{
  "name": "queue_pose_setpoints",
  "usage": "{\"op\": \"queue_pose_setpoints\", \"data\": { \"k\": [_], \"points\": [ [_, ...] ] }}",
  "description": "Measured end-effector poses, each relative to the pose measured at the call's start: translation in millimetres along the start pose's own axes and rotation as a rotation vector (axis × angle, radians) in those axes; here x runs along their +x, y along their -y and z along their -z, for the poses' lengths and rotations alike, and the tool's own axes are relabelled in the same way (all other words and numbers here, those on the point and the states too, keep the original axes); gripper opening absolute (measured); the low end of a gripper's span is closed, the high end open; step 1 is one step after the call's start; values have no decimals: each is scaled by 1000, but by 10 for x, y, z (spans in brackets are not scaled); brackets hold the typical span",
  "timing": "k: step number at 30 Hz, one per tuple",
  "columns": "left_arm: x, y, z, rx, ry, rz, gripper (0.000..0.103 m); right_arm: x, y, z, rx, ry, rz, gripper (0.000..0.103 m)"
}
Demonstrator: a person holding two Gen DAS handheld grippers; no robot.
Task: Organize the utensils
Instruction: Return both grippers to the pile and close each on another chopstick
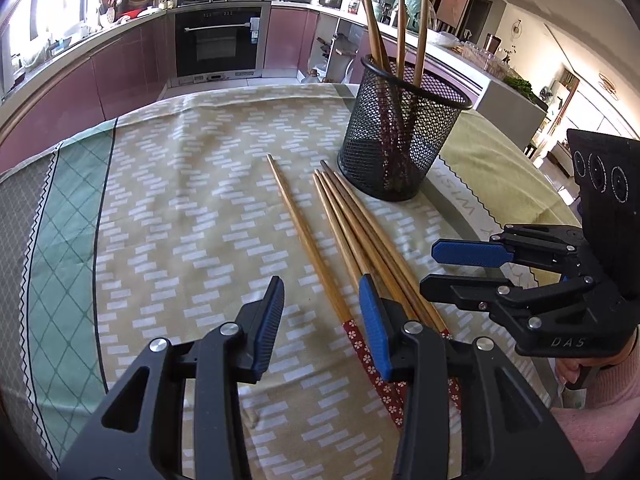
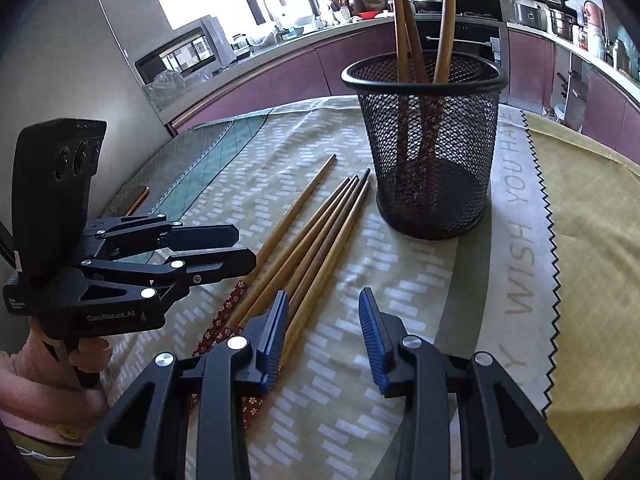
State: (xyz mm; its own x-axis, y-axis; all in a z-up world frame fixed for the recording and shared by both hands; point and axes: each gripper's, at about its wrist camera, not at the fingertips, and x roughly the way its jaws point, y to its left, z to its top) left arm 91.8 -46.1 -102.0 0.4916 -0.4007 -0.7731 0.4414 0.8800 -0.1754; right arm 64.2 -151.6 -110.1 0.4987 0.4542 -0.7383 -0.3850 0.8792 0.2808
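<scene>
Chopsticks [image 1: 352, 236] flat on cloth, 5, tips toward mesh holder [image 1: 400, 136].

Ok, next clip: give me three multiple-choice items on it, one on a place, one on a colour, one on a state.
1. Where does the holder stand?
A. On the cloth, past the thin tips of the loose chopsticks
B. On the kitchen counter
C. On top of the loose chopsticks

2. What colour are the loose chopsticks' patterned ends?
A. Blue with stripes
B. Red with white flowers
C. Plain green

3. What state is the holder in?
A. Tipped on its side
B. Upright and empty
C. Upright with chopsticks standing in it

Answers:
1 A, its base rests on the cloth just beyond the tips.
2 B, red with small white blossoms shows at the thick ends.
3 C, the rim faces up and sticks rise out of it.
</scene>
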Motion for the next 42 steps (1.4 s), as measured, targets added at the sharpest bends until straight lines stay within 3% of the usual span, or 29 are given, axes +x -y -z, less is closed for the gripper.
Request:
{"op": "queue_pose_setpoints", "data": {
  "k": [7, 17, 30, 36, 42],
  "points": [
    [57, 25, -13, 13, -17, -14, 36, 14, -35, 24, -24, -8, 36, 33],
    [75, -15, -14, 11, -27, -29, 24, 13, -26, -1, -31, -19, 69, 29],
    [218, -18, -192, 3, -27, -80, 24, 153, -54, -125, -48, -8, 123, 28],
    [264, -14, -236, -16, -19, -97, 11, 174, -31, -149, -35, -2, 127, 22],
    [239, -35, -214, -55, -12, -85, 8, 153, 101, -151, 38, 0, 64, 8]
  ]
}}
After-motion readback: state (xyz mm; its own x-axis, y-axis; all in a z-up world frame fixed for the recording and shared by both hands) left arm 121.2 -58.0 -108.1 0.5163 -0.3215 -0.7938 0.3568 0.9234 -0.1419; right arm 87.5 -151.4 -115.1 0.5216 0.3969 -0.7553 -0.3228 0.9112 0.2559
